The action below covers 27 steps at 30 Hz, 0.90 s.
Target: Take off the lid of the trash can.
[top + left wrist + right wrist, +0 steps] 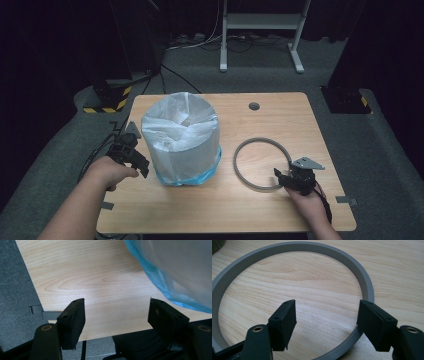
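Observation:
A grey cylindrical bin point(182, 142) stands left of the table's middle, lined with a translucent white bag, and a blue bag edge point(216, 162) shows at its base. A grey ring point(261, 163) lies flat to its right. My left gripper point(141, 166) is open beside the bin's lower left. In the left gripper view its jaws point(116, 315) hold nothing, and the blue bag edge point(160, 285) is just beyond the right jaw. My right gripper point(280, 178) is open at the ring's near edge. Its jaws point(327, 317) stand apart above the ring point(365, 282), gripping nothing.
The wooden table point(280, 120) has a cable hole point(254, 106) at the back and small metal brackets point(346, 200) at its near edges. A white stand point(260, 22) and a yellow-black striped base point(107, 100) sit on the grey carpet behind.

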Motion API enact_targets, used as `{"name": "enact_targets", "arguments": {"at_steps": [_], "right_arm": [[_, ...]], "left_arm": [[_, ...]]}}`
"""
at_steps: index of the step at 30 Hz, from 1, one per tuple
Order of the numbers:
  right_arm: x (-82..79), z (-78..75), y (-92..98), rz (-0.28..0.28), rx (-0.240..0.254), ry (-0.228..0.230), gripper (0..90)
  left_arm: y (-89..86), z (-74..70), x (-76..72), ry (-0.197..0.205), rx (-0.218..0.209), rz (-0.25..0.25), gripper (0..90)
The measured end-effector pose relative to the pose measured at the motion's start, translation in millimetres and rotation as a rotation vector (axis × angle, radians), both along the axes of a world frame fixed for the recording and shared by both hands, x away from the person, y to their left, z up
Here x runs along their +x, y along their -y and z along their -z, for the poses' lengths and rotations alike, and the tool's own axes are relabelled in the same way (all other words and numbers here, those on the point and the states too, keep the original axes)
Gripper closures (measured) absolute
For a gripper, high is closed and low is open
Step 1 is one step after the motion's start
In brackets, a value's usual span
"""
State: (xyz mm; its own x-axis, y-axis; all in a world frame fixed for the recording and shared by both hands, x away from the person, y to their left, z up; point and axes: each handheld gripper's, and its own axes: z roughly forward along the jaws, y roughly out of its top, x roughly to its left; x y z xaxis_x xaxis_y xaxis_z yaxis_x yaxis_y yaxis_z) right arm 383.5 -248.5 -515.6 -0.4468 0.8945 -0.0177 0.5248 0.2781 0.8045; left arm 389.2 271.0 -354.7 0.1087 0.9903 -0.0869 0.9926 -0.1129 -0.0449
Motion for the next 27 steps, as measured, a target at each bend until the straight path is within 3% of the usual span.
{"name": "enact_targets", "arguments": {"at_steps": [10,13,19,25,27], "right_arm": [[-2.8,0.8,0.0,0.01,-0.011,0.002,31.4],[-1.9,-0.2,1.8,0.018,-0.004,0.002,31.4],[-1.3,-0.9,0.6,0.014,-0.001,0.005,31.6],[-2.9,-0.1,-0.2,0.011,-0.002,0.004,31.9],[-3.2,-1.1,-0.5,0.012,0.002,0.009,32.1]], "left_arm": [[-6.1,-29.1,-2.8,0.009,-0.012,0.006,30.6],[-6.2,-37.8,-2.7,0.033,-0.017,0.008,31.5],[2.4,-49.3,-1.4,0.051,-0.031,0.022,34.1],[13.7,-59.2,0.0,0.068,-0.007,0.046,34.6],[16.1,-61.4,0.5,0.069,-0.018,0.043,35.2]]}}
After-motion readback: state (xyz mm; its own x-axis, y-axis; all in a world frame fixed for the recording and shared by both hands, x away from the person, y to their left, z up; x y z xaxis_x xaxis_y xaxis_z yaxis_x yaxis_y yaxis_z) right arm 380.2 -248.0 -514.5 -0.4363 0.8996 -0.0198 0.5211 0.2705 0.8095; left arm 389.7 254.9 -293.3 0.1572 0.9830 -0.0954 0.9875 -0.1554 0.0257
